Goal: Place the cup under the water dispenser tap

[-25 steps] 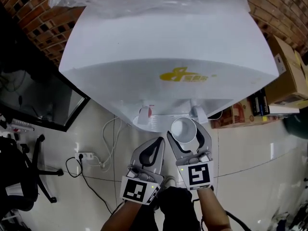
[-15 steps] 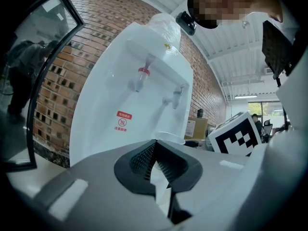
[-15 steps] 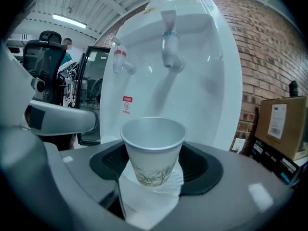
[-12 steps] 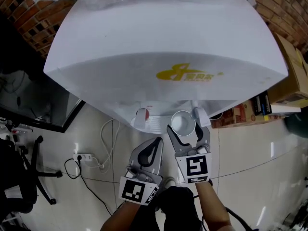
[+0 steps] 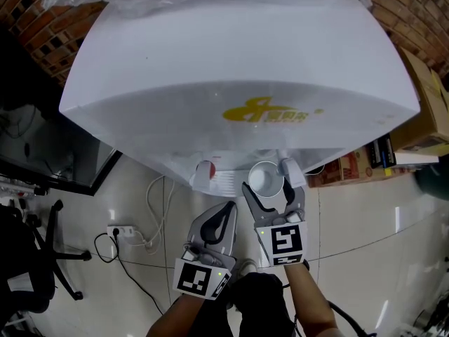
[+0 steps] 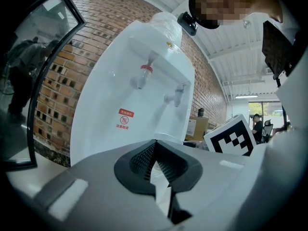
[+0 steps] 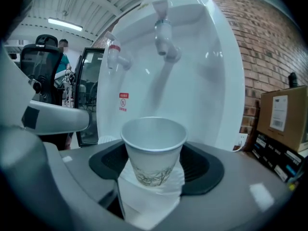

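**Right hand-held gripper** (image 5: pixel 271 190): Gripping the cup (image 5: pixel 265 177). The jaws stand wide, one pad on each side of the cup wall. They have just opened slightly, with the cup between them. The marker cube faces upward in the head view.

**Left hand-held gripper** (image 5: pixel 230 206): Closed and empty. In the left gripper view the pads meet at the tips, and nothing is held between them. It sits just beside the right hand-held gripper, on its left, short of the drip tray (image 5: pixel 226 181).

**Cup:** White paper cup with a faint printed pattern near the base. It is upright, mouth up, and empty. In the head view it lies at the front of the water dispenser (image 5: pixel 238 62), between the red tap (image 5: pixel 205 168) and the white tap (image 5: pixel 289 168), close beside the white tap. In the right gripper view the white tap hangs above the cup, slightly right of its centre. The frames do not show whether the cup base rests on the drip tray.

**Water dispenser:** White body with a yellow logo on the front panel. A clear plastic wrap covers the top. A small red label sits below the taps.

**Surroundings:**
- Brick wall (image 5: pixel 42 27) behind the dispenser.
- Cardboard box (image 5: pixel 421 104) to the right.
- Power strip (image 5: pixel 126 227) with white cable on the tiled floor (image 5: pixel 365 223), to the left.
- Black office chair (image 5: pixel 28 265) at the lower left.
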### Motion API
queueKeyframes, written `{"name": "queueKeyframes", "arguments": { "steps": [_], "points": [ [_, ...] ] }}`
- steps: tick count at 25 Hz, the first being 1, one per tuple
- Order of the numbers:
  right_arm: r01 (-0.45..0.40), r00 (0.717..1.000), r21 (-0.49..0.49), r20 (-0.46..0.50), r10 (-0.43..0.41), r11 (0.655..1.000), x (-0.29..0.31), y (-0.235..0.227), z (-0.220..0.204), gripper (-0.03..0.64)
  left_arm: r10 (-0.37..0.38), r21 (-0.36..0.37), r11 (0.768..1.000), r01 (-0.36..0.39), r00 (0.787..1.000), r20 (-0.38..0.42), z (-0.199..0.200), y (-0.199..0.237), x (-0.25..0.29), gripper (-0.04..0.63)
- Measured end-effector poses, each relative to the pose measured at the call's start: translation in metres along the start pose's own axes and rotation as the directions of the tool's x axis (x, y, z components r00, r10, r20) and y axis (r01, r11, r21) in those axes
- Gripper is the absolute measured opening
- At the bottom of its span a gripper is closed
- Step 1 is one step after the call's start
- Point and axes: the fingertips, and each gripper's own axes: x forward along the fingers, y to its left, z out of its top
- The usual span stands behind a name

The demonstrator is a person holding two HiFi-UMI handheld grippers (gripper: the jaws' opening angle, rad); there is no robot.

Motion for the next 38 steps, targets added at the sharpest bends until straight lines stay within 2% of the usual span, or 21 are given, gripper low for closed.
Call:
{"name": "queueKeyframes", "arguments": {
  "steps": [3, 6, 13, 19, 29, 38],
  "points": [
    [0.001, 1.000, 0.020, 0.012, -0.002, 1.000, 0.000, -0.001, 0.001, 0.385, -0.004, 0.000, 1.000, 0.004, 1.000, -0.005, -0.001, -0.001, 0.000, -0.008],
    [-0.004, 1.000, 0.023, 0.015, 0.004, 1.000, 0.002, -0.001, 0.000, 0.400, -0.004, 0.004, 1.000, 0.004, 1.000, -0.012, -0.003, -0.001, 0.001, -0.008],
    [0.001, 0.999, 0.036, 0.036, -0.003, 0.999, -0.012, -0.002, 0.007, 0.400, -0.002, 0.004, 1.000, 0.003, 1.000, -0.014, 0.001, -0.004, -0.002, -0.008],
    [0.005, 1.000, 0.040, 0.030, -0.006, 0.999, -0.037, -0.003, 0.025, 0.400, -0.002, 0.008, 1.000, 0.002, 1.000, -0.025, 0.022, -0.013, -0.007, -0.008],
    [-0.014, 0.999, 0.049, 0.050, 0.011, 0.999, -0.100, 0.014, 0.117, 0.397, -0.041, 0.006, 0.999, 0.042, 0.998, -0.040, 0.101, -0.052, -0.024, -0.008],
    [-0.031, 0.999, 0.022, 0.044, 0.030, 0.999, -0.147, 0.031, 0.219, 0.335, -0.027, -0.001, 1.000, 0.027, 0.999, -0.031, 0.206, -0.068, -0.054, -0.008]
  ]
}}
